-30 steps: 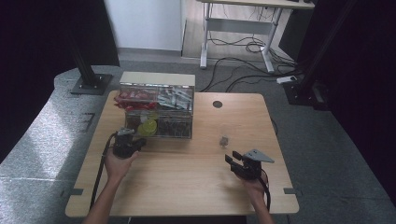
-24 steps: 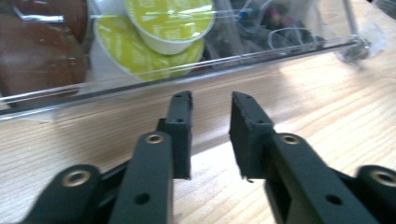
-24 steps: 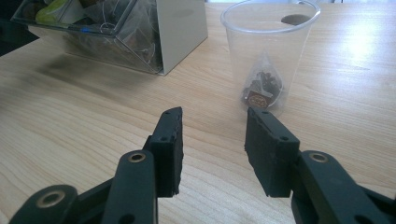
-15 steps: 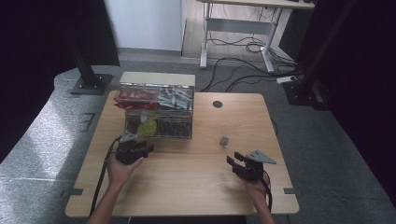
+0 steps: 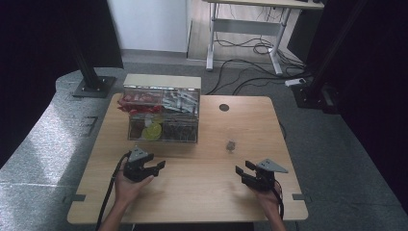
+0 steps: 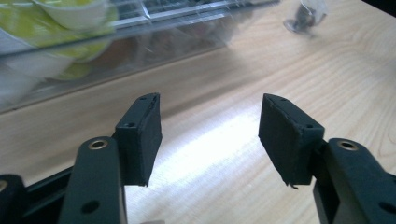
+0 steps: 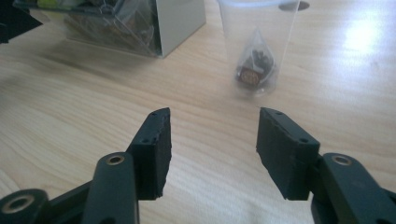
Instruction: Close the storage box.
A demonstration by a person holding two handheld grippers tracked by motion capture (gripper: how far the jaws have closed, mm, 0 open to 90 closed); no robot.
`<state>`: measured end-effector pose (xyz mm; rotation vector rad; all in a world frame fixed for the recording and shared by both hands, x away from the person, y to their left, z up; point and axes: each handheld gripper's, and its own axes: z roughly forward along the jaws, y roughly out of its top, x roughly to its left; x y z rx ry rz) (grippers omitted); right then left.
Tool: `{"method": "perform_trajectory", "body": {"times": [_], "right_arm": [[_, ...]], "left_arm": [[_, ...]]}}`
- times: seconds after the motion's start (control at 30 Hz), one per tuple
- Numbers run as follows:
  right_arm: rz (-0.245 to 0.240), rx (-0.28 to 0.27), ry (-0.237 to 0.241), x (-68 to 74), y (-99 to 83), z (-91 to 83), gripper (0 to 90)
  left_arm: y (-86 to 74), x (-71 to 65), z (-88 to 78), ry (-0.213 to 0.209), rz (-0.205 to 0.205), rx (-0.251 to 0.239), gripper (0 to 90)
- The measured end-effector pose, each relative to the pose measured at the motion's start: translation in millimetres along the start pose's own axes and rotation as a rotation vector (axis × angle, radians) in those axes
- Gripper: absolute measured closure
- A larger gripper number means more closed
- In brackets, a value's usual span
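A clear plastic organizer box (image 5: 163, 115) stands at the back left of the wooden table (image 5: 202, 192), holding red packets, yellow-green packets and dark tea bags. A small clear cup (image 5: 231, 145) with a pyramid tea bag inside stands to its right. My left gripper (image 5: 158, 168) hovers in front of the box, its jaws pointing right. Its jaws have just been opening and nothing is between them (image 6: 210, 126). My right gripper (image 5: 242, 168) sits near the front right, aimed at the cup (image 7: 256, 51). Its jaws have also just been opening and hold nothing (image 7: 212, 140).
A round cable hole (image 5: 224, 107) sits in the table's back edge. Behind the table are a desk frame (image 5: 245, 29), loose cables on the floor (image 5: 250, 72) and black stand bases (image 5: 94, 86). The box's yellow-green packets (image 6: 56, 18) lie close ahead of the left jaws.
My left gripper has drawn back from the box toward the near edge and its jaws have spread. The right gripper stays in place, its jaws a little wider.
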<state>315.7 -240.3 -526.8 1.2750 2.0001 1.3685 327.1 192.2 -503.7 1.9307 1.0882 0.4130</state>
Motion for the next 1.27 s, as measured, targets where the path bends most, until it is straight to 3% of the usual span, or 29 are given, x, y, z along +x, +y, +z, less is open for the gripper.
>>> {"method": "perform_trajectory", "body": {"times": [0.3,0.5,0.63,0.8,1.27], "right_arm": [[-0.012,0.053,-0.03,-5.6,-20.2,-8.5,37.7],[-0.014,0.08,-0.043,-8.0,-28.6,-14.6,35.3],[-0.02,0.097,-0.051,-10.3,-34.1,-16.9,34.8],[-0.006,0.1,-0.05,-12.9,-34.4,-17.7,34.5],[-0.019,0.117,-0.066,-12.8,-33.3,-15.2,32.1]], "left_arm": [[-23.2,-10.7,-1.1,-0.015,0.009,0.033,35.6],[-39.8,-13.5,-2.8,0.003,0.012,0.065,35.2],[-44.4,-13.5,-3.0,0.012,0.021,0.09,34.8],[-55.6,-7.9,-6.7,0.021,-0.003,0.114,34.2],[-56.4,-6.0,-5.2,0.029,-0.005,0.114,33.8]]}}
